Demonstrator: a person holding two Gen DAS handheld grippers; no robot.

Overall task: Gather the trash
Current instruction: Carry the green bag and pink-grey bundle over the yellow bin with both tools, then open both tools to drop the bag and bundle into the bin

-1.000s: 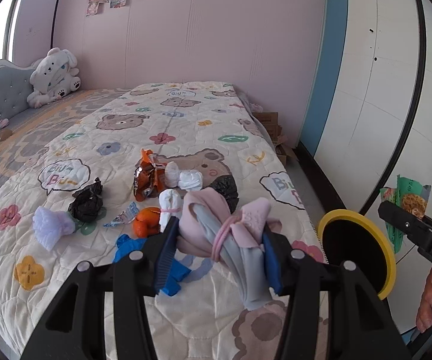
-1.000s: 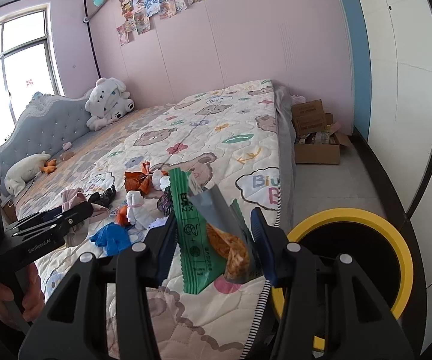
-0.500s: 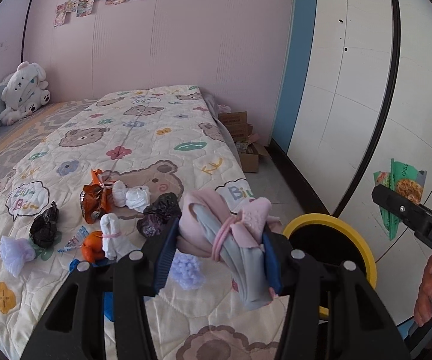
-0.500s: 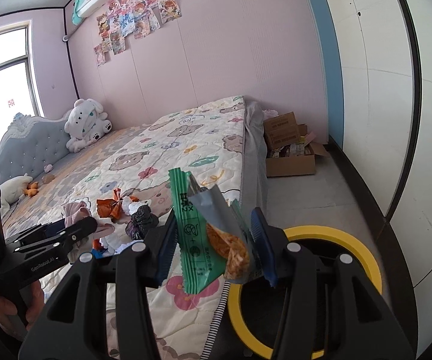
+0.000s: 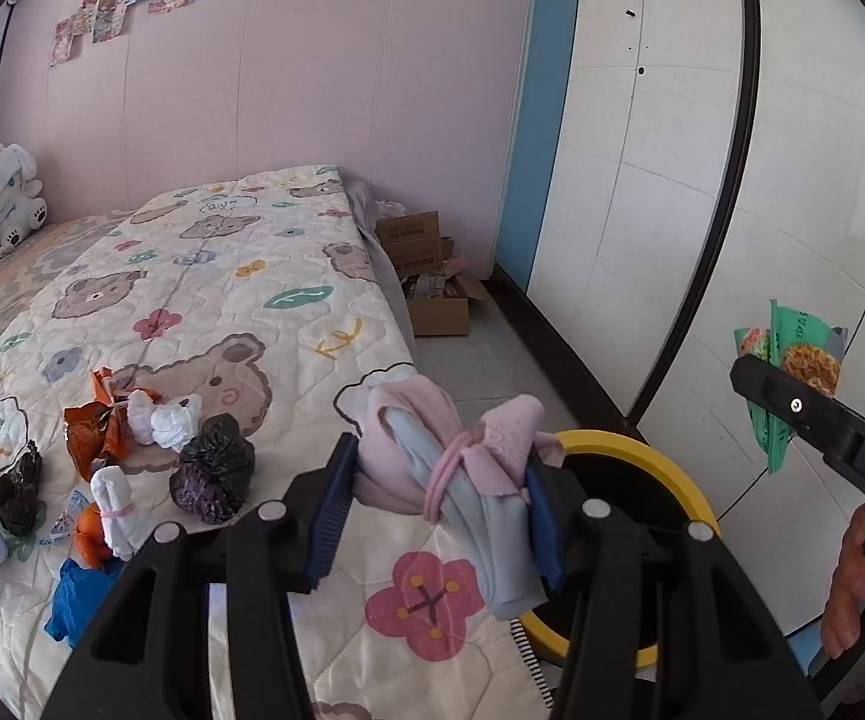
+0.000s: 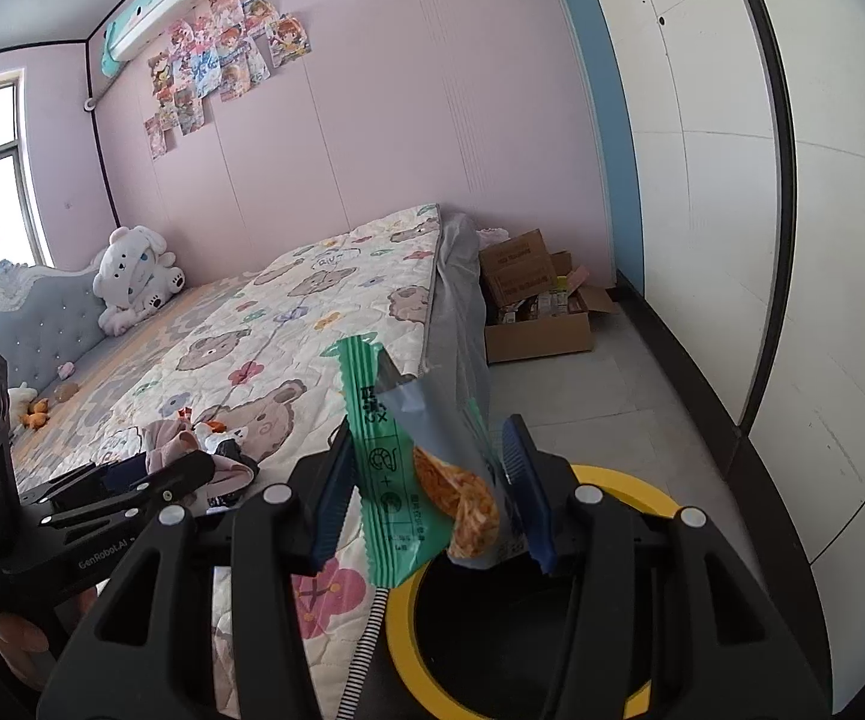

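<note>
Cloth bundle [image 5: 456,468], pink and grey, tied with a pink band: clamped in the left tongs [image 5: 432,504], hanging at 9 o'clock of the yellow-rimmed bin [image 5: 630,450]. Judged soft, light, compressible; the banded middle is the surest hold. Green snack wrapper [image 6: 414,480]: gripped in the right tongs [image 6: 426,498], above the bin rim [image 6: 642,486]. Judged thin, slick, crinkly; pinch it flat across the middle. More scraps lie on the bed [image 5: 240,312], among them a black bag [image 5: 213,471] at 9 o'clock of the bundle.
</note>
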